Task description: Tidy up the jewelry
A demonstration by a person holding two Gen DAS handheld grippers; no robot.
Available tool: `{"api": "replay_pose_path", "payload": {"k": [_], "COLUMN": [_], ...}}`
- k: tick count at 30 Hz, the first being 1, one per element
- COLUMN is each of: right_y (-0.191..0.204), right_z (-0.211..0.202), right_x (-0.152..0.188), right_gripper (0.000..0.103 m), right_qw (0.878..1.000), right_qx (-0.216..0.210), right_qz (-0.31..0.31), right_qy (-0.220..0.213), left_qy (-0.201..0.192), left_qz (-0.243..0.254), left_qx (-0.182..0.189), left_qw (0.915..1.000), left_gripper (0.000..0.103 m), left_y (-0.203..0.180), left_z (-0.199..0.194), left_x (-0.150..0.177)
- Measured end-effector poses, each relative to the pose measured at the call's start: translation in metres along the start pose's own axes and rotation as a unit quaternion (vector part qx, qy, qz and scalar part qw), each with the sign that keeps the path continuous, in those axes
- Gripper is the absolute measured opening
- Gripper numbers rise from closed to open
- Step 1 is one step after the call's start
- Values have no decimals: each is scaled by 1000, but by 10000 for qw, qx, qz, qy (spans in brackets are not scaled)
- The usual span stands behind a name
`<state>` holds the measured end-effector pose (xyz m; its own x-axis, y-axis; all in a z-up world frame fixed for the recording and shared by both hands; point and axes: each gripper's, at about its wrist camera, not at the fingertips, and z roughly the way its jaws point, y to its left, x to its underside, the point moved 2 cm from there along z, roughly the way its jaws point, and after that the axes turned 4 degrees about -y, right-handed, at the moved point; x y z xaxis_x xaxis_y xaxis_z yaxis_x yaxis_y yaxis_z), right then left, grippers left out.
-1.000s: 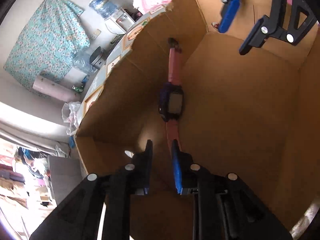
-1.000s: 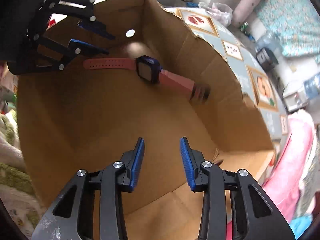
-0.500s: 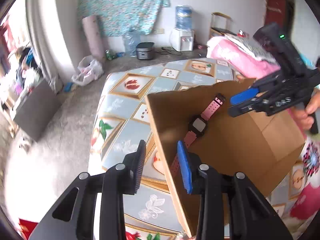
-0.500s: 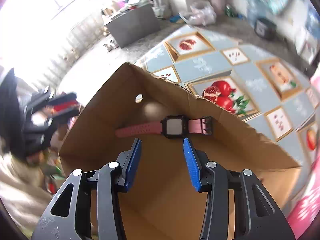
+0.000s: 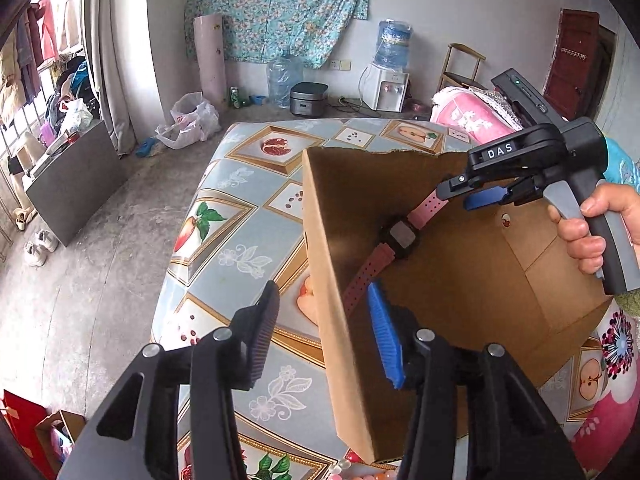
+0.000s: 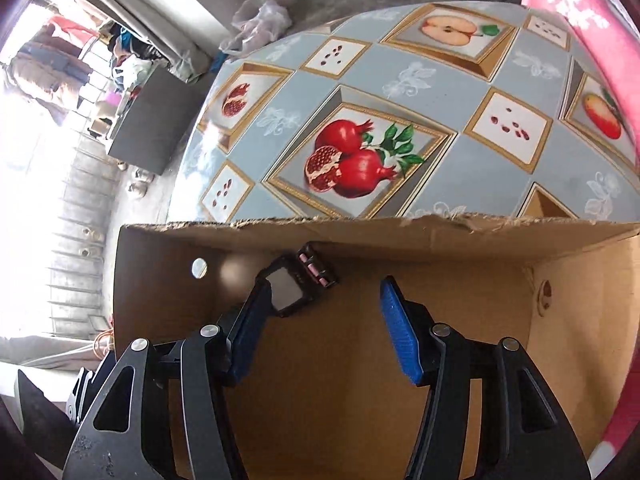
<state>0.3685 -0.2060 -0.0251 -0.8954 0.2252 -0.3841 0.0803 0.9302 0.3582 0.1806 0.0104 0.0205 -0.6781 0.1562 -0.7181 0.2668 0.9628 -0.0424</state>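
A pink-strapped watch with a dark square face (image 5: pixel 402 236) lies inside the open cardboard box (image 5: pixel 460 304), by its far wall. My left gripper (image 5: pixel 324 336) hangs over the box's near left wall; its jaws are opening, the wall's edge shows between them, and the pads touch nothing. A hand (image 5: pixel 592 232) holds my right gripper (image 5: pixel 480 196) over the far end of the strap. In the right wrist view the right gripper (image 6: pixel 324 336) points down into the box (image 6: pixel 360 226), jaws opening and empty. The watch (image 6: pixel 284 290) sits just past its left finger, which hides the strap.
The box stands on a table with a blue fruit-pattern cloth (image 5: pixel 240 220) (image 6: pixel 400 120). Pink bedding (image 5: pixel 472 116) lies behind it. Some beads (image 5: pixel 352 466) lie on the cloth by the box's near corner. Bags, water bottles and a cooker stand on the floor beyond.
Both grippers rolled upright and widened their jaws. The left one drew back from inside the box to over its side wall. The watch stays lying in the box.
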Motion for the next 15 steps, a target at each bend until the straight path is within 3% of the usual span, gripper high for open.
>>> {"api": "replay_pose_path", "payload": {"k": [3,5,6,7,9,15], "right_y": [-2,-1,-1,0,2,25], "right_z": [-3,5,7,11,8,-51], "right_x": [-6,-7,-8,-8,-6,4], "right_gripper": [47,34,19,12,4,3], "right_qw": [10000,9999,9999,9998,9995,9937], "right_qx": [8,-50,-76,-77,-136,-208], "right_qz": [15,27,-13,-78,-178,-739], "right_qy": [-87,-104,-112,-146,-225,-818], "left_qy": [-16,-30,-31,-34,-58,-176], "left_qz": [-29,-94,-135,-174,-213,-241], "left_qx": [-26,-28,-24,-28,-28,-17], "left_qw": [10000,9999,9999,9998,9998,9996], "left_gripper": [45,45,45,45,45,45], "left_y": [1,2,3,4,6,10], "left_z": [3,4,3,3,2,-5], "left_x": [0,0,-1,0,-2,-3]}}
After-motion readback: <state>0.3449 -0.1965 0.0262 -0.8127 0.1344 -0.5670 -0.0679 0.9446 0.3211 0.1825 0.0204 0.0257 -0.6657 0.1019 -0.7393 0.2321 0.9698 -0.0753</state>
